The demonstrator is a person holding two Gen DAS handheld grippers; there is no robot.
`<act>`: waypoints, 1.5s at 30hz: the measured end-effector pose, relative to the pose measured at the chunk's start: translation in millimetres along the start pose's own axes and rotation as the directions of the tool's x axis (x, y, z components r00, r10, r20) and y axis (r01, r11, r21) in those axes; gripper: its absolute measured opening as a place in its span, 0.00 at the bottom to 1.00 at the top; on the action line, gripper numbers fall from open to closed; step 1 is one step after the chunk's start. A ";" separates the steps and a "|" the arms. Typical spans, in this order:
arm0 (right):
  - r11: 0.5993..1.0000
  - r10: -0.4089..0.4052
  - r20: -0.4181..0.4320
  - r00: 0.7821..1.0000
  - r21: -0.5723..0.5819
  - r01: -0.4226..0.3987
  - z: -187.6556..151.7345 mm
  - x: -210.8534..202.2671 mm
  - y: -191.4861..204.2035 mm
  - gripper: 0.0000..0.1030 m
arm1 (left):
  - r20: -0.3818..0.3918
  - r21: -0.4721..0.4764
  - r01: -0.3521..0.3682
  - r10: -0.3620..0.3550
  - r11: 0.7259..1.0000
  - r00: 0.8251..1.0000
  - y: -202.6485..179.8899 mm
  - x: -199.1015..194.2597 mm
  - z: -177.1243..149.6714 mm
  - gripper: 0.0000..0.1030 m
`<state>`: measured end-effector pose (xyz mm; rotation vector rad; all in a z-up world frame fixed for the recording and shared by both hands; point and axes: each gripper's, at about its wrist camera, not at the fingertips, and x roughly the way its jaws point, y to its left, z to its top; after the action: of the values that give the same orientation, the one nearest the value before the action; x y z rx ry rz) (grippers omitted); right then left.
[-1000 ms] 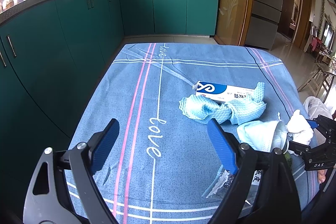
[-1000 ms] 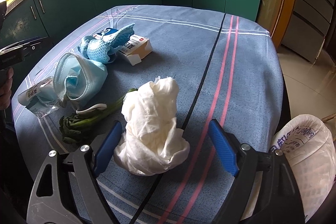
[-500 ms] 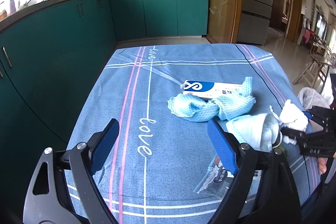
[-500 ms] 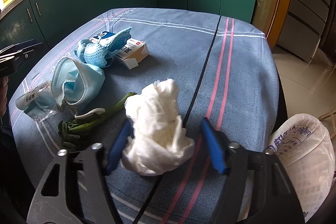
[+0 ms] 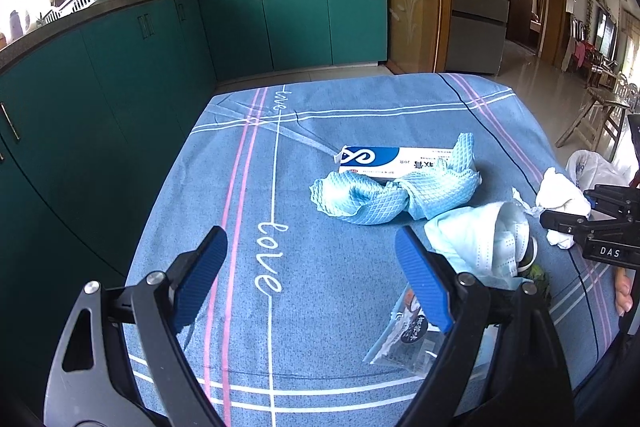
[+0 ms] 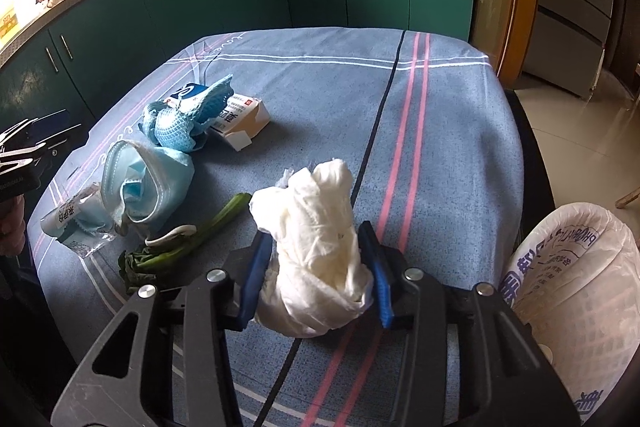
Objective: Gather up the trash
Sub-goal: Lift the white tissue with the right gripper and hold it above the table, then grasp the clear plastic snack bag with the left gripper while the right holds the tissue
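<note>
A crumpled white tissue wad (image 6: 316, 247) is clamped between the blue fingers (image 6: 256, 269) of the right gripper (image 6: 316, 275), the pads pressed into its lower half while its top stands up ahead of them. Whether the wad is lifted off the blue tablecloth (image 6: 440, 131) cannot be told. Just to the right of this gripper, beyond the table edge, a basket lined with a white plastic bag (image 6: 572, 279) is seen. To its left a green vegetable stalk (image 6: 180, 247) lies on the cloth; further left and ahead, a pale blue face mask (image 6: 148, 183) and a clear wrapper (image 6: 76, 223) are found, with a blue mesh cloth (image 6: 188, 119) draped over a medicine box (image 6: 240, 119) beyond them.

The left gripper (image 5: 312, 271) is held wide apart above the cloth, nothing between its fingers (image 5: 200, 275). The mask (image 5: 480, 239) and wrapper (image 5: 404, 343) lie just off its right finger, the mesh cloth (image 5: 380, 195) and box (image 5: 384, 159) ahead and to the right.
</note>
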<state>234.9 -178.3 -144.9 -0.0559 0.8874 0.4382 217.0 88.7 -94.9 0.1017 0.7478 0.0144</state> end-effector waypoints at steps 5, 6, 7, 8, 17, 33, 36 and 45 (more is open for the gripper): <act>1.000 -0.001 -0.001 1.000 -0.006 0.001 -0.2 0.5 0.5 0.44 | -0.004 0.010 -0.002 0.002 1.000 1.000 -2.4 2.4 -0.9 0.83; 1.000 -0.001 -0.002 1.000 -0.007 0.000 -0.2 0.3 0.1 0.44 | -0.004 0.011 -0.002 0.002 1.000 1.000 -2.7 2.5 -1.0 0.83; 1.000 -0.001 -0.002 1.000 -0.008 0.001 -0.1 0.7 0.6 0.44 | -0.004 0.011 -0.001 0.001 1.000 1.000 -2.5 2.6 -0.9 0.83; 1.000 -0.002 -0.003 1.000 -0.008 0.002 -0.1 0.8 0.4 0.44 | -0.005 0.011 0.003 -0.003 1.000 1.000 -2.2 2.6 -0.8 0.83; 1.000 -0.008 -0.004 1.000 -0.011 0.008 -1.1 1.1 1.8 0.45 | -0.003 -0.114 0.119 -0.120 0.986 0.993 30.0 -1.7 2.2 0.85; 1.000 -0.024 0.001 1.000 0.006 0.024 -1.8 0.8 -3.9 0.64 | -0.104 0.230 0.403 -0.389 0.886 0.915 -55.8 -11.9 -23.7 0.89; 1.000 -0.029 -0.001 1.000 0.003 0.029 -1.5 2.5 -2.3 0.67 | -0.165 0.206 0.366 -0.336 0.908 0.927 -55.1 5.3 -28.5 0.89; 0.999 -0.038 -0.009 0.999 -0.002 0.038 -1.2 5.0 -0.7 0.70 | -0.202 0.101 0.387 -0.362 0.917 0.910 -38.0 18.1 -27.7 0.60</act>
<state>237.1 -177.5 -149.6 -0.0765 0.8935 0.4039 210.6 54.2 -131.1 0.0885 0.9394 -0.4025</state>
